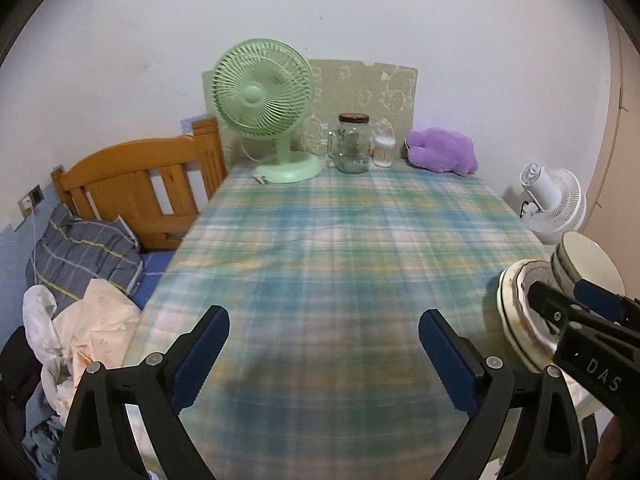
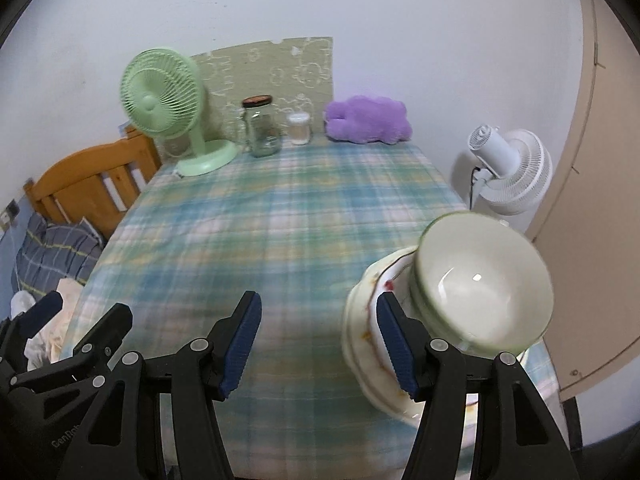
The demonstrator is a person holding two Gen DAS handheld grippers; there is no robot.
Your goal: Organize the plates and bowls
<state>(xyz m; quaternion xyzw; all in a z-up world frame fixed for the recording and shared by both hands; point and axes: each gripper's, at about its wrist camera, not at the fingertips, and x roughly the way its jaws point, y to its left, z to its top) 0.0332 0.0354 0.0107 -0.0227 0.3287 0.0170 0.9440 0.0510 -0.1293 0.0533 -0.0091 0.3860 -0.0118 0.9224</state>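
Note:
A stack of cream plates [image 2: 362, 344] with a floral rim sits at the near right of the plaid-covered table [image 2: 280, 220]. White bowls with green rims [image 2: 480, 280] rest tilted on the stack. My right gripper [image 2: 318, 344] is open and empty, its right finger in front of the plates' left edge. My left gripper [image 1: 324, 356] is open and empty over the near middle of the table. In the left wrist view the plates [image 1: 516, 312] and bowls [image 1: 580, 260] lie at the far right, behind the right gripper [image 1: 576, 300].
At the table's far edge stand a green fan [image 1: 272, 112], a glass jar [image 1: 354, 144], a small white container [image 1: 384, 152] and a purple plush [image 1: 440, 152]. A white fan [image 2: 508, 168] stands right of the table. A wooden bed [image 1: 140, 188] with bedding lies left.

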